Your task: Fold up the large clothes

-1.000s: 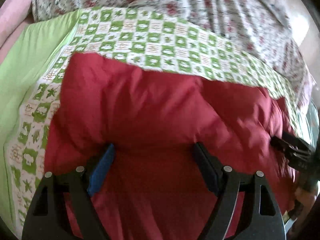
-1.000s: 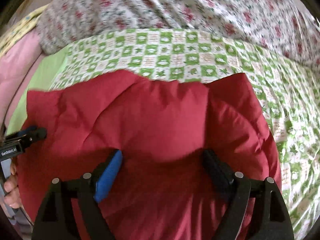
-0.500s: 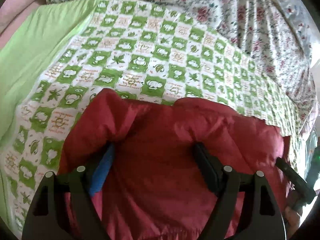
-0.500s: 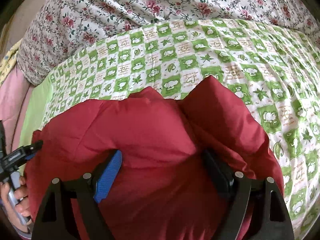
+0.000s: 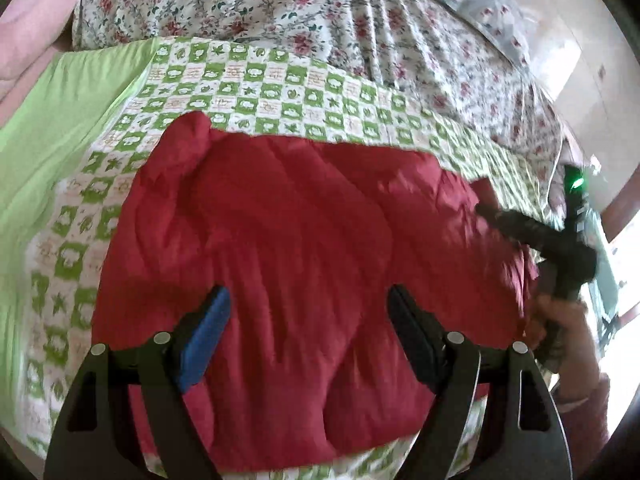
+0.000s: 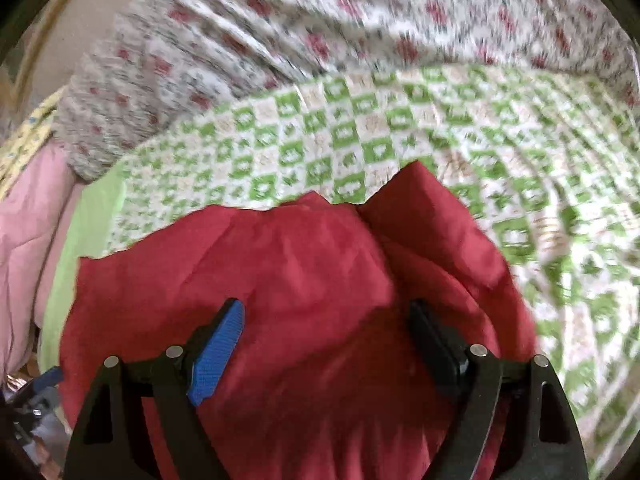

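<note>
A red padded garment (image 5: 304, 240) is seen bunched in a thick, rounded heap on a green-and-white checked sheet (image 5: 256, 92), its near edge lying toward both cameras and its far edge raised in two soft peaks in the right wrist view (image 6: 288, 264). The left gripper (image 5: 308, 320) is held over the garment with its jaws spread wide, one blue pad and one black; red fabric fills the space between them, but the pads are not seen pressing on it and nothing is gripped. The right gripper (image 6: 324, 332) is likewise held wide apart above the red cloth (image 6: 288, 264), with nothing clamped; its view is blurred. In the left wrist view the right gripper (image 5: 536, 232) is seen at the garment's right edge, held by a hand (image 5: 568, 332). Beyond the checked sheet a floral quilt (image 5: 280, 4) is piled, and a plain green cloth (image 5: 52, 120) and a pink one (image 6: 28, 232) lie to the left
</note>
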